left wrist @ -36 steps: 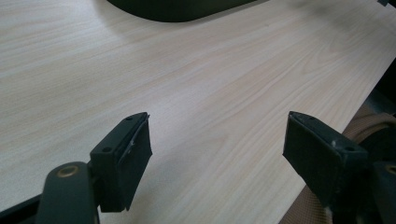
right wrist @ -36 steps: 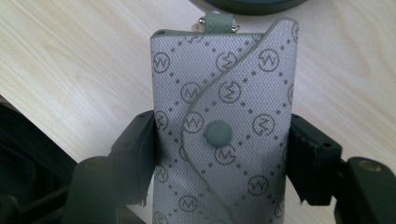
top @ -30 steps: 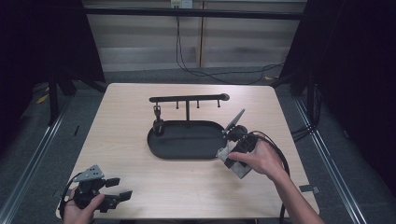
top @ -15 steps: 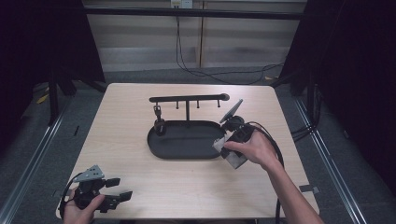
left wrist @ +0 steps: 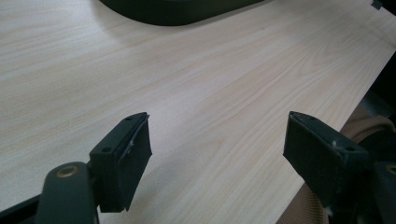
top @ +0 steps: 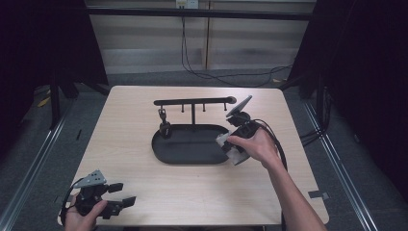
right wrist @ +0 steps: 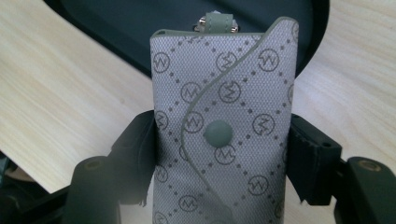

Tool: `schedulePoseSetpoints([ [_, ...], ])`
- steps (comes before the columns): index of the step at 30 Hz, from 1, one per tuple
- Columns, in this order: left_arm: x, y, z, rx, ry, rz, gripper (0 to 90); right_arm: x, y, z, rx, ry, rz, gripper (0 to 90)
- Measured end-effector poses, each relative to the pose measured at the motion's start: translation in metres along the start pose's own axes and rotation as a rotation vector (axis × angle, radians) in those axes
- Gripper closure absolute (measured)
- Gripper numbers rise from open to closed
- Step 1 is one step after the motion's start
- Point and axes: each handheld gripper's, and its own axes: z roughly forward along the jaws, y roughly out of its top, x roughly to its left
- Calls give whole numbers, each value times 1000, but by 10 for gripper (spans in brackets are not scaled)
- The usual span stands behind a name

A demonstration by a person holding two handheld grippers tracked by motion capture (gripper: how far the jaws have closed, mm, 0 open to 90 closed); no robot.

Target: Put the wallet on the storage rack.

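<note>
My right gripper (top: 227,144) is shut on a grey key pouch (right wrist: 224,84) with a monogram pattern and a round snap. Its black jaws press on the pouch's two sides. In the high view the pouch (top: 232,153) hangs over the right end of a black oval tray (top: 166,156). A black rack (top: 192,102) with small hooks rises from the tray, and a small dark item (top: 163,117) hangs from its left hook. My left gripper (top: 126,194) rests at the table's front left corner, open, with nothing between its jaws (left wrist: 217,140).
The light wooden table (top: 130,125) has bare room left of and in front of the tray. The tray's edge (left wrist: 177,11) lies far ahead of the left gripper. Cables trail on the floor behind the table.
The right hand has carried the pouch a little farther from me and leftward, from beside the tray's right end to over its rim. The left gripper has stayed put.
</note>
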Motion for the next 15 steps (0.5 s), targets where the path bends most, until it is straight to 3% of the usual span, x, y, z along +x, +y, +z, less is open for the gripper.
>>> schedulePoseSetpoints([
  [3,0,0,1,2,-4,3,228,-3,2,2,-40,20,34,335],
  [10,-1,0,-1,-7,-4,7,227,-9,6,5,-80,52,80,335],
  [15,-1,0,0,-6,-7,10,227,-16,9,11,-114,89,139,335],
])
